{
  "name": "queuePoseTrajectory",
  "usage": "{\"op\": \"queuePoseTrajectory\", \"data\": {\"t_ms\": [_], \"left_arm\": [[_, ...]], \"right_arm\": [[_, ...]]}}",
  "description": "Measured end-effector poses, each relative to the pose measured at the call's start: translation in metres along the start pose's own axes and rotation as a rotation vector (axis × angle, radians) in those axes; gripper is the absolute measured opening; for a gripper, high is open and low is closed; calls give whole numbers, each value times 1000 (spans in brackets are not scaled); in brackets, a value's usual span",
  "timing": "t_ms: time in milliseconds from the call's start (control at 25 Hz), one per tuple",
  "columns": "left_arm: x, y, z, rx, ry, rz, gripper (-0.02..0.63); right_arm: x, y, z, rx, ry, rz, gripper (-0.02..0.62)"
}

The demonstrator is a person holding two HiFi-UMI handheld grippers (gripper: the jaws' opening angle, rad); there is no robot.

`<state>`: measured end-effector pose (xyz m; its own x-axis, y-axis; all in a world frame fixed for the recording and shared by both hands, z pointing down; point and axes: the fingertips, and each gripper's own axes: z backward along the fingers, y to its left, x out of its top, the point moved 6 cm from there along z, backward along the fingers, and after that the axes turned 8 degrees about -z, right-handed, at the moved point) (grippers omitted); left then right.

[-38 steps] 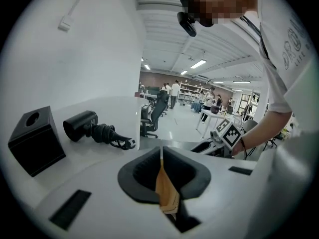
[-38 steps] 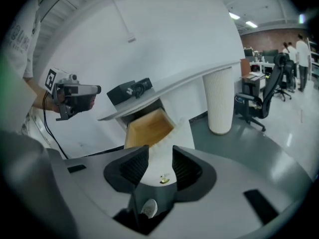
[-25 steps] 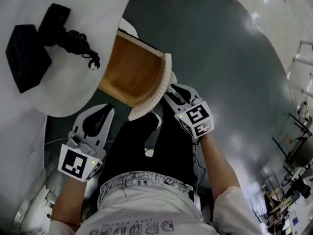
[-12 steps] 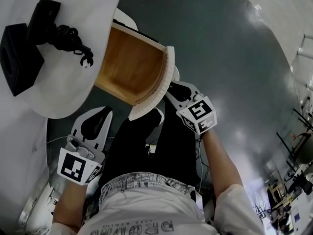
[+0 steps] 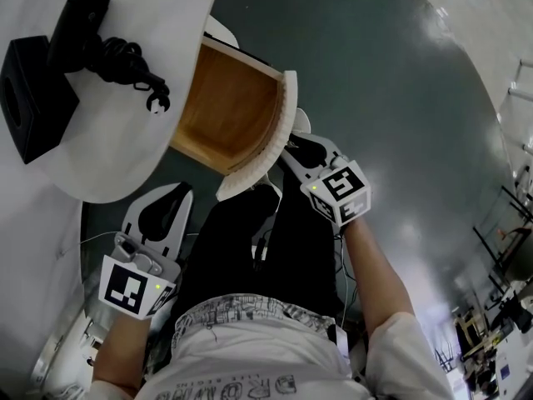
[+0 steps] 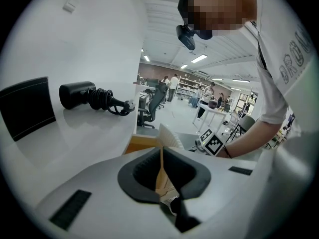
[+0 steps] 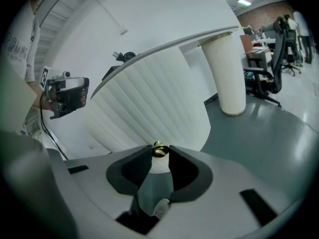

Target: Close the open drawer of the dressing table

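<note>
Drawer (image 5: 225, 111), wood-lined, fluted white front: stands open at the dressing table's (image 5: 108, 148) front edge. Right gripper (image 5: 293, 149): jaws closing on the brass knob (image 7: 159, 150), pads touching both its sides. Left gripper (image 5: 176, 192): jaws together, empty, near that edge.

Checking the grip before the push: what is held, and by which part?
The right gripper is closing its jaws on the gold knob of the drawer, pads touching the knob's sides. The left gripper holds nothing.
</note>
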<state>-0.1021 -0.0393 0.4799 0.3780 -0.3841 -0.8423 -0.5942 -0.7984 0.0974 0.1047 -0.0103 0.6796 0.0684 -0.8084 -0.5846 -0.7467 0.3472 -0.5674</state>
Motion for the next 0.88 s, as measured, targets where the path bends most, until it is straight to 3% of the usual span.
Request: {"op": "queuePoseTrajectory", "data": {"t_ms": [880], "left_arm": [[-12, 53, 52, 160, -139, 60, 34]], "right_arm": [[76, 37, -114, 108, -48, 64, 117]]}}
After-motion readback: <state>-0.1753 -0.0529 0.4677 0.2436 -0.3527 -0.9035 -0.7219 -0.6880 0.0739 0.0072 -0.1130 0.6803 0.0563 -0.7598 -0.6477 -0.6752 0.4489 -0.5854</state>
